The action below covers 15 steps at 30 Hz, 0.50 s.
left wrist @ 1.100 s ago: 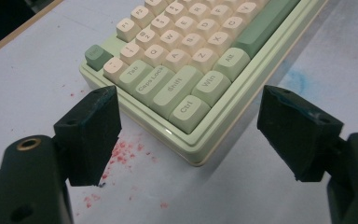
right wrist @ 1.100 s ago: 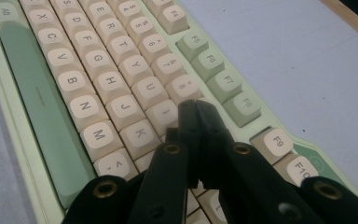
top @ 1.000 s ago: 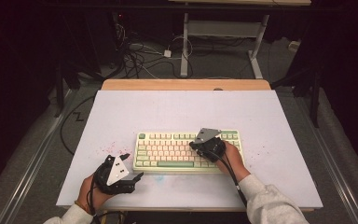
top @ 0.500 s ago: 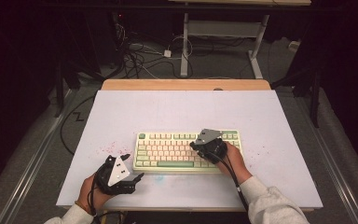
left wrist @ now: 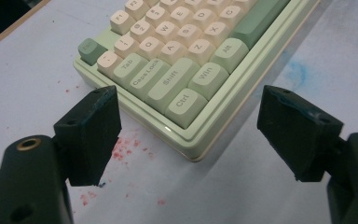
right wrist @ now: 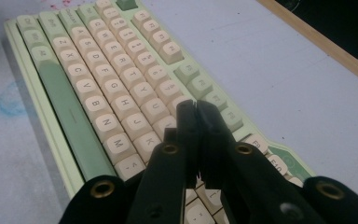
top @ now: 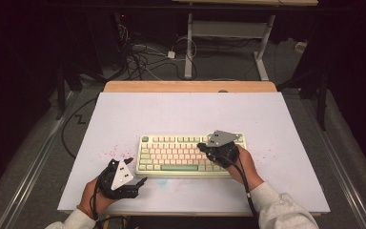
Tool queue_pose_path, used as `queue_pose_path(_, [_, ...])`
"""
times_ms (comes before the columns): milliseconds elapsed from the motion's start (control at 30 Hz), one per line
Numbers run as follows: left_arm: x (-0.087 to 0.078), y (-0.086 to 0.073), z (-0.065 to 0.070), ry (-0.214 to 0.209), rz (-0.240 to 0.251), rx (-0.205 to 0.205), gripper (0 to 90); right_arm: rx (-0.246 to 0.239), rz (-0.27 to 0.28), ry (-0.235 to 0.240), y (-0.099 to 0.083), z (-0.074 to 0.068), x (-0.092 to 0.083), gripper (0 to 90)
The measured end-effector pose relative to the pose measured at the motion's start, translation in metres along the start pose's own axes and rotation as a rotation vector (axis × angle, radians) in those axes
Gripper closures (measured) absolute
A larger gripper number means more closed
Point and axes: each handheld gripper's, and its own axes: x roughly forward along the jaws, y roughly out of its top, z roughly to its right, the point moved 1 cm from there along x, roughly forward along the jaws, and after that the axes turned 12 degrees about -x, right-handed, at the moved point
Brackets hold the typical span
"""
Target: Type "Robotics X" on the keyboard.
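Key-pressing step. Keyboard (top: 190, 152) centre-near on counter (top: 276, 124). Right gripper (right wrist: 196, 109), fingers closed and empty, poised over right-hand keys; next needs one chosen key. Left gripper (left wrist: 189, 116) open, idle near keyboard's left corner.

Keyboard (left wrist: 177, 70) keycaps: Tab, CapsLock, Shift, Ctrl, Win, Alt.

Lower left of the high view: the left hand (top: 94, 196) holds the black two-jaw left gripper (top: 136, 172), jaws spread wide. Right of centre, the right hand (top: 245, 164) holds the black right gripper (top: 201, 146), jaws pressed together
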Motion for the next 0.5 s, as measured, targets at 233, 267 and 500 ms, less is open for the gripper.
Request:
queue_pose_path(233, [0.0,0.0,0.0,0.0,-0.002,0.006,20.9,0.007,0.034,-0.014,0.001,-0.002,-0.008,72.8])
queue_pose_path(267, [0.0,0.0,0.001,0.004,-0.005,0.011,20.9,0.0,0.048,-0.024,0.001,-0.002,-0.01,64.5])
queue_pose_path(500, [-0.002,0.0,0.0,0.006,0.001,0.008,20.8,-0.003,0.095,-0.045,-0.001,-0.005,-0.02,40.3])
